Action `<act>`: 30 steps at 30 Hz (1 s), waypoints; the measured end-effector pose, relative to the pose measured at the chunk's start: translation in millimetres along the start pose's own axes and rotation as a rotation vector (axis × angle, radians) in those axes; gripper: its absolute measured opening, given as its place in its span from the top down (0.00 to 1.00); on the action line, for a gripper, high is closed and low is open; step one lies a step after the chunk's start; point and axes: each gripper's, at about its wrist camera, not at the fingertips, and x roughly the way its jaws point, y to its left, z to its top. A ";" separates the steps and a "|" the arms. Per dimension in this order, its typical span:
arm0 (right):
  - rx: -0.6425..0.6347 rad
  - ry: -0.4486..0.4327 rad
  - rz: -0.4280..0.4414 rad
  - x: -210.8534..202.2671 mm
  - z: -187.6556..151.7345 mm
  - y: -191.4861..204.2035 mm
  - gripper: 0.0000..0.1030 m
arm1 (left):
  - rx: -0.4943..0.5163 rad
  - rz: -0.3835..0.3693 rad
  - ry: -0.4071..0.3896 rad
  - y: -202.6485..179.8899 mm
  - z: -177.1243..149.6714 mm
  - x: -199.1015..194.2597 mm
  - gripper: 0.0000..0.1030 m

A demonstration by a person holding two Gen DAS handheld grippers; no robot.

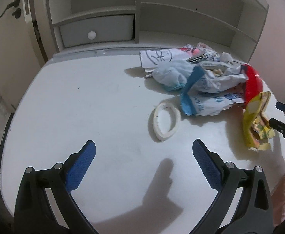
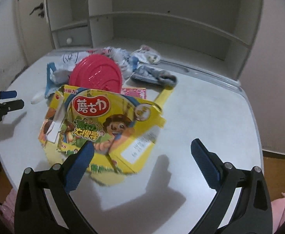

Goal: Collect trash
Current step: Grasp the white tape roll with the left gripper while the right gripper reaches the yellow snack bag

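Right tool (image 2: 142, 146) spread wide over the yellow snack box (image 2: 107, 124); left tool (image 1: 143, 148) spread too, empty. Trash pile (image 1: 198, 78) uncollected on the table (image 1: 84, 101).

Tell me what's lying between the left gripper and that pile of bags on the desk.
In the left wrist view, only a white tape ring lies on the desk between the open left gripper and the bags.

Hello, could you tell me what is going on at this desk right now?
A person holds a gripper in each hand over a white desk strewn with trash. The right gripper is open, one finger over a flattened yellow snack box, nothing gripped yet. The left gripper is open and empty above bare desk, near a white tape ring. A red lid and crumpled bags lie behind.
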 end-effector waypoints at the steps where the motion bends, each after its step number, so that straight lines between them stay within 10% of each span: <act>1: -0.001 0.004 0.003 2.0 -0.9 0.3 0.07 | 0.002 -0.004 0.006 -1.7 2.4 11.8 0.06; 13: 0.039 0.083 0.069 36.8 16.5 -6.5 0.07 | 0.020 -0.014 0.023 -0.2 9.5 33.9 0.06; 24: -0.020 0.020 0.370 -7.9 -0.4 21.5 0.07 | 0.066 -0.021 0.035 -7.2 17.2 40.7 0.06; 30: -0.080 -0.016 0.201 -9.5 10.6 20.9 0.07 | 0.110 -0.023 0.046 -19.8 17.8 42.6 0.06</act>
